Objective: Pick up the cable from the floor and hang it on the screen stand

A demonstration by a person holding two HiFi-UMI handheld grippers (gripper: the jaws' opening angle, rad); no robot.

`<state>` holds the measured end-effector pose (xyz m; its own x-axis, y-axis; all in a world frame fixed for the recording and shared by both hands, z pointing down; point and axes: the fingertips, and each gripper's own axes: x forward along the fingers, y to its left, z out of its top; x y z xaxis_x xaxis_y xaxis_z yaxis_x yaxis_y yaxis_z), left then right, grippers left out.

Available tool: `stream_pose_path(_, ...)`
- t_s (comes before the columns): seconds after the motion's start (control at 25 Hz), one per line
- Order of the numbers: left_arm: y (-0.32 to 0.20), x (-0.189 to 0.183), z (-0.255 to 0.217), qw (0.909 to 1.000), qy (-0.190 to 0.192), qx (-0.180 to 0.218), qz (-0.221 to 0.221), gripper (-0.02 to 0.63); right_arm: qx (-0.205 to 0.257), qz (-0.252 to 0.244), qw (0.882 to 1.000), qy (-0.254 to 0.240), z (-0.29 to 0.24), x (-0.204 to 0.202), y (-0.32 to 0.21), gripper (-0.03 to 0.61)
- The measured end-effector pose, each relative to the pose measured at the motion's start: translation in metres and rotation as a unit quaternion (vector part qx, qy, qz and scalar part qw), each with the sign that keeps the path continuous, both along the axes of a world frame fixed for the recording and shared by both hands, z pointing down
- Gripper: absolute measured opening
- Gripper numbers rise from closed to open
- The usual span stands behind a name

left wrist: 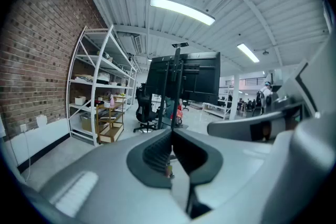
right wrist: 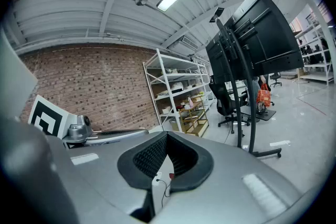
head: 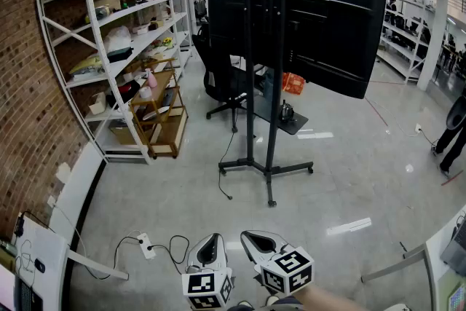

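A black cable [head: 173,250] lies in loops on the grey floor beside a white power strip [head: 146,245], just left of my grippers. The screen stand [head: 271,84] rises mid-room on a black wheeled base [head: 268,171] and carries a big black screen [head: 320,18]. A thin dark lead [head: 224,182] trails from the stand to the floor. My left gripper [head: 210,236] and right gripper [head: 252,234] hang side by side at the bottom edge, both shut and empty. In the right gripper view the cable [right wrist: 163,186] shows through the slit below the right gripper [right wrist: 167,135]. The left gripper [left wrist: 172,131] points at the stand [left wrist: 175,86].
White shelving [head: 116,47] and a wooden cart [head: 156,120] line the brick wall on the left. A black office chair [head: 222,84] stands behind the stand. A white panel [head: 44,258] sits bottom left, a metal frame [head: 408,258] bottom right, a person's legs [head: 453,135] far right.
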<state>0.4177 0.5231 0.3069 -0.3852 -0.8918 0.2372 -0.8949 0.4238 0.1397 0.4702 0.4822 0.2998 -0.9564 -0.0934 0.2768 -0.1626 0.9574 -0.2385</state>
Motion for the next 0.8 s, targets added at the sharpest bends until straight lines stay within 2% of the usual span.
stream_pose_path(0.24,0.016,-0.024,0.012,0.9999,-0.002,-0.004,-0.011,0.006,-0.008,0.004,1.000,-0.008,0.010,-0.021,0.011,-0.002)
stream_pose_path(0.44,0.013,-0.047,0.027,0.9995,0.016,-0.012,-0.022,0.006,-0.012,0.004,1.000,0.006,0.024,-0.045,-0.001,-0.002)
stream_pose_path(0.64,-0.019,-0.099,0.041,0.9988,0.020,-0.017,-0.041,0.006,-0.014,0.003,1.000,0.005,0.035,-0.096,-0.043,-0.002)
stream_pose_path(0.8,-0.068,-0.155,0.036,0.9982,0.022,-0.015,-0.053,0.006,-0.016,-0.011,1.000,0.004,0.033,-0.154,-0.093,-0.002)
